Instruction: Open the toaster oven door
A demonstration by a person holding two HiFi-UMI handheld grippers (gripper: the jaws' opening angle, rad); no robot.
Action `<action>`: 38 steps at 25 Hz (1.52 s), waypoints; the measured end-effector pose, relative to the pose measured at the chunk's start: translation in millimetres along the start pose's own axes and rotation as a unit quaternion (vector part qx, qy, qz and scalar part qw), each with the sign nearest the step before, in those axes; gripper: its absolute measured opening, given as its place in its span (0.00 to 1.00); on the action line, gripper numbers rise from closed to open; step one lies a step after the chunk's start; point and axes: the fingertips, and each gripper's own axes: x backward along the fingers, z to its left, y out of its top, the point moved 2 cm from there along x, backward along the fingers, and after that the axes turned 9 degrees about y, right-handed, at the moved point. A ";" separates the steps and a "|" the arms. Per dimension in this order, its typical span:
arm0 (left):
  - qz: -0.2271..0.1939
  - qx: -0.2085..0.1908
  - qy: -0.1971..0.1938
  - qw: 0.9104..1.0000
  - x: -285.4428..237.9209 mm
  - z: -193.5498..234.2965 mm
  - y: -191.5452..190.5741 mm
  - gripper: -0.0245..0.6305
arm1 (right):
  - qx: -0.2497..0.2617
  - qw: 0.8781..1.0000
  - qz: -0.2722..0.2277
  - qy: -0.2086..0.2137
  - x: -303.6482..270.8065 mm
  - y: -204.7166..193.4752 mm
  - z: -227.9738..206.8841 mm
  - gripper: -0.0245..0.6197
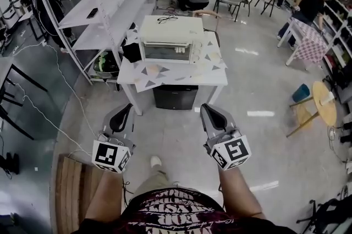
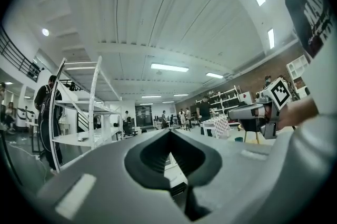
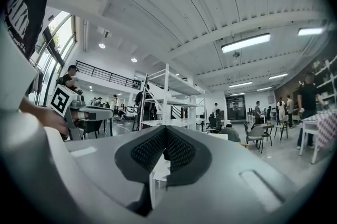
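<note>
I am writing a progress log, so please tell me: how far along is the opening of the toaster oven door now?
Done: nothing yet. The toaster oven stands on the white table and its door looks closed.
In hand: nothing. The left gripper and the right gripper are short of the table, jaws together and empty.
Left: go to the oven, take the door and pull it open.

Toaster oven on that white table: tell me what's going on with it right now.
A person stands back from the white table, holding the left gripper and the right gripper low in front. Both have their jaws together and hold nothing. The toaster oven sits on the table with its door shut. Neither gripper is near it, so the opening has not begun.
</note>
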 end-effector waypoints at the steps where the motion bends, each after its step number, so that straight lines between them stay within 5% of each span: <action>1: 0.002 0.003 -0.003 1.000 -6.5 2.9 -3.4 0.04 | 0.001 1.000 0.002 0.000 -5.9 -0.6 -2.0 0.08; 16: 0.019 0.023 -0.032 0.999 -106.1 58.6 -40.0 0.04 | 0.003 0.999 0.034 0.002 -113.7 -16.8 -43.6 0.08; 27: 0.033 0.002 -0.052 0.998 -159.0 97.0 -62.3 0.04 | 0.007 0.999 0.037 -0.005 -186.3 -17.6 -60.1 0.08; 38: 0.032 0.000 -0.074 0.997 -190.9 121.1 -70.0 0.04 | 0.007 0.998 0.042 -0.039 -214.9 -19.8 -79.5 0.08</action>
